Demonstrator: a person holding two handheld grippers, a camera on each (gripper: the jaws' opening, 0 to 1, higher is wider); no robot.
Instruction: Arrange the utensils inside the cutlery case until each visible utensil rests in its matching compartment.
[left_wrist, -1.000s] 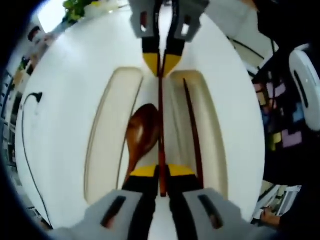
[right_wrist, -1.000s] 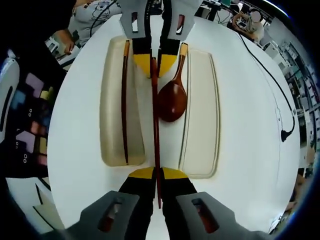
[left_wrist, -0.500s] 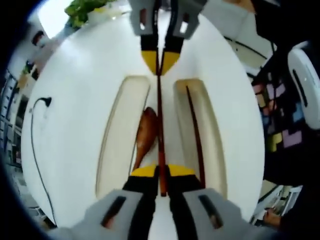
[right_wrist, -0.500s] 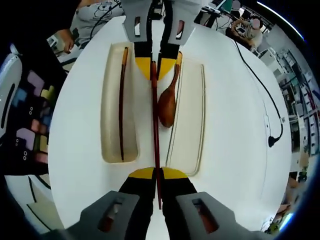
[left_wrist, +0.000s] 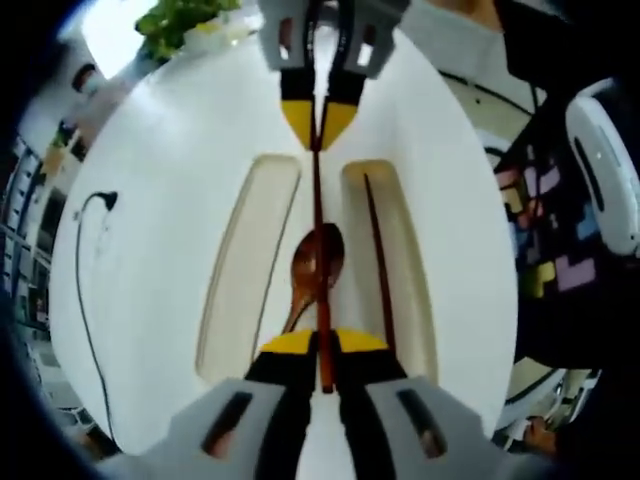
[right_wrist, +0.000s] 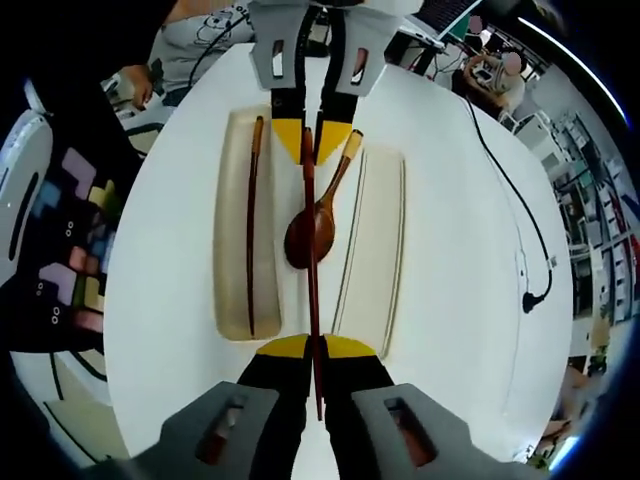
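Cutlery case (right_wrist: 235, 230) below both claws. Second chopstick (right_wrist: 310, 240) pinched at its two ends between left claw (left_wrist: 322, 352) and right claw (right_wrist: 314, 350). One chopstick (right_wrist: 252, 220) already trayed. Spoon (right_wrist: 312, 232) loose between halves, still unplaced.

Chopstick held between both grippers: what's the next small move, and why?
Probably carry the held chopstick sideways over the tray holding its twin and lower it in. Both the left gripper and right gripper clamp its ends, above the gap where the spoon lies.
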